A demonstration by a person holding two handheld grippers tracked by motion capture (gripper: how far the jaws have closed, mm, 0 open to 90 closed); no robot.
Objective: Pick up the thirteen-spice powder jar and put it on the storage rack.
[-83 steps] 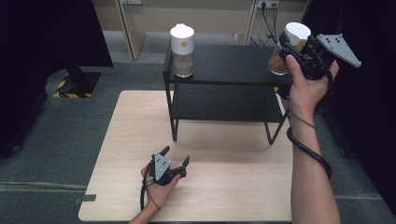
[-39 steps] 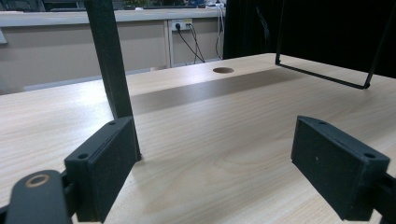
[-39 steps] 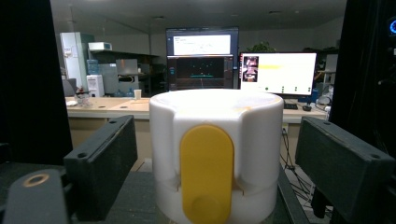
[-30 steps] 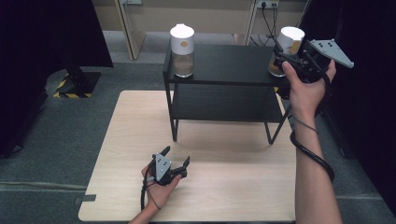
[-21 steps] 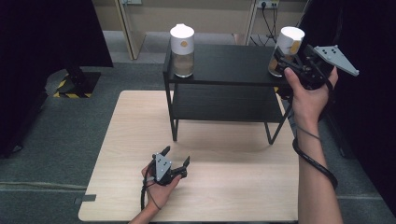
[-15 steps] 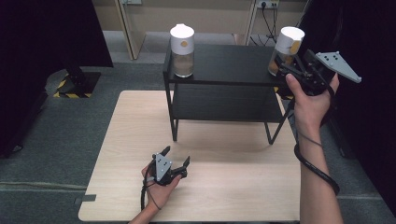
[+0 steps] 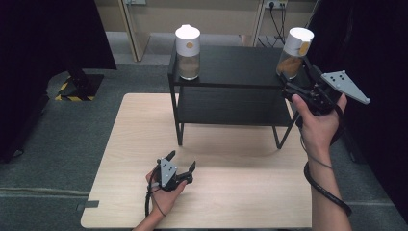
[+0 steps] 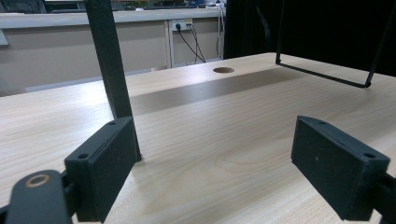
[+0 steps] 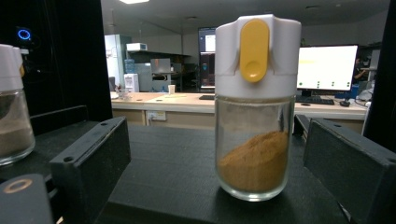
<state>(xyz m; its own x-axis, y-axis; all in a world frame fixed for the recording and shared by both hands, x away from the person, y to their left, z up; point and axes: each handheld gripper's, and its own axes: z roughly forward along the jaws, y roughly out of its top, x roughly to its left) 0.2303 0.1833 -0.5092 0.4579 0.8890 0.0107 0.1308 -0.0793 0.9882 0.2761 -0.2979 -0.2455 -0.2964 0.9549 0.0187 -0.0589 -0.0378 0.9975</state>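
Note:
A glass jar of orange-brown powder [image 7: 294, 54] [image 9: 254, 109] with a white lid and yellow tab stands upright on the right end of the black shelf's top [image 7: 235, 67]. My right gripper [image 7: 290, 86] [image 9: 217, 140] hangs just in front of the jar. Its jaws have just been opening, and its pads [image 9: 95, 163] stand clear of the glass on either side. A second jar with pale powder [image 7: 188, 52] [image 9: 11, 116] stands at the shelf's left end. My left gripper [image 7: 182, 161] [image 8: 215, 158] rests open on the wooden table [image 7: 144, 144] with nothing in it.
The shelf's front left leg [image 8: 109, 60] rises just beyond the left gripper's jaws, and its wire foot [image 8: 327, 77] lies farther right. A cable hole [image 8: 223, 70] is in the tabletop. Dark curtains flank the table on both sides.
The right gripper brought the orange-powder jar down onto the shelf, let go of it, and has drawn back and down towards the person. The left hand has not moved.

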